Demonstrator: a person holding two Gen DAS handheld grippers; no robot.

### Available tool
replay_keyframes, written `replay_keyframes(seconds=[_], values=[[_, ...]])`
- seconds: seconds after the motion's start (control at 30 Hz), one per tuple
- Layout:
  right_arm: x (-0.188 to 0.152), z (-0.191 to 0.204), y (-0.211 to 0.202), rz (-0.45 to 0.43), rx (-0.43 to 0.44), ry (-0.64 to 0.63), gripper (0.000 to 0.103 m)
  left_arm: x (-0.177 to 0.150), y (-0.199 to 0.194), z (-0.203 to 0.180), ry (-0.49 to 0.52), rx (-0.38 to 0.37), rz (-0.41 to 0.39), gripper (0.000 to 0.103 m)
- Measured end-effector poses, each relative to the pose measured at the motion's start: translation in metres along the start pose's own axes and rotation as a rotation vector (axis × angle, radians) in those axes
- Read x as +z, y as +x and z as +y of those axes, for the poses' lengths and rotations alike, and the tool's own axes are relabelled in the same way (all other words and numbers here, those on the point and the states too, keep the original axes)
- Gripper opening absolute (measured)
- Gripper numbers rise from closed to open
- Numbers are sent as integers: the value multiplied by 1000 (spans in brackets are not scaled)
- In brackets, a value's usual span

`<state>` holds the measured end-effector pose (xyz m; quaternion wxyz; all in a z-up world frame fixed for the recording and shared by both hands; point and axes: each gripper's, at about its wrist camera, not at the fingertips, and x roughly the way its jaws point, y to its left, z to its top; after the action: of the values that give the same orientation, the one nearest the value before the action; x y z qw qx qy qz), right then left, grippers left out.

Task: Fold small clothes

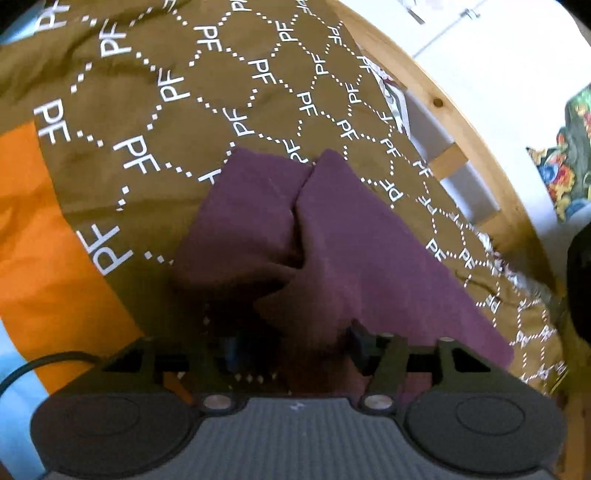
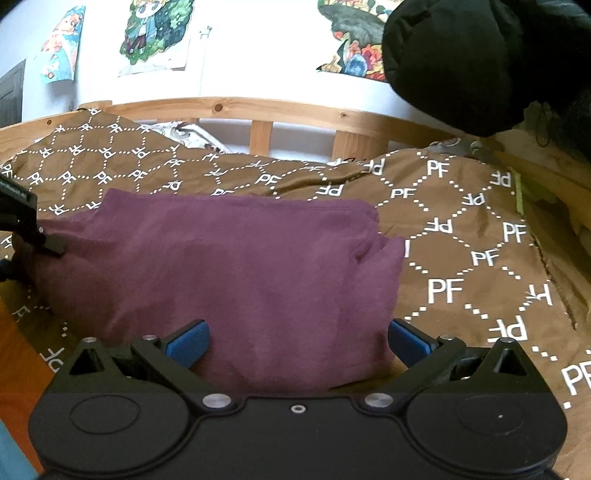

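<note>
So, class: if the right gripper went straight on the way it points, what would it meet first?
The purple garment: it already lies between the right gripper's open jaws, on the brown cover. Depth is unclear.

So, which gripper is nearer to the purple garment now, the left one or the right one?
Left. The left gripper has its fingers in the purple garment, at its edge. The right gripper stands open just before the near edge, one finger on each side, apparently not gripping.

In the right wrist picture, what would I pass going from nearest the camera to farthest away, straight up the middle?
Right hand-held gripper with blue pads, open → folded purple cloth garment → brown bedspread printed with white PF letters → pale wooden bed rail → white wall with colourful cartoon posters.
</note>
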<state>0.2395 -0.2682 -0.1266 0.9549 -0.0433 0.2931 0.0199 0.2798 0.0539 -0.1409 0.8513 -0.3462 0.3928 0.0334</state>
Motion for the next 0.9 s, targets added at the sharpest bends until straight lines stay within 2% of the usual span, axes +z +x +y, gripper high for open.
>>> replay_keyframes(seconds=[0.17, 0.4, 0.47, 0.53, 0.67, 0.73, 0.77, 0.8, 0.9], values=[[7, 13, 2, -3, 11, -40, 102, 8, 1, 16, -89, -17, -28, 76], [11, 26, 5, 2, 23, -74, 103, 12, 6, 42, -261, -12, -17, 80], [11, 29, 7, 5, 29, -81, 102, 18, 7, 45, -310, 26, -39, 78], [11, 31, 11, 10, 31, -82, 102, 28, 8, 43, -326, 81, -43, 71], [13, 33, 14, 10, 35, -66, 102, 30, 8, 33, -270, 141, -62, 52], [13, 33, 14, 7, 36, -64, 103, 27, 8, 28, -225, 156, -82, 39], [12, 33, 14, 7, 36, -65, 103, 27, 6, 25, -201, 167, -95, 26], [12, 33, 14, 8, 37, -64, 103, 27, 4, 21, -171, 202, -114, 18], [10, 30, 14, 8, 38, -58, 103, 31, 3, 14, -117, 205, -134, 12]])
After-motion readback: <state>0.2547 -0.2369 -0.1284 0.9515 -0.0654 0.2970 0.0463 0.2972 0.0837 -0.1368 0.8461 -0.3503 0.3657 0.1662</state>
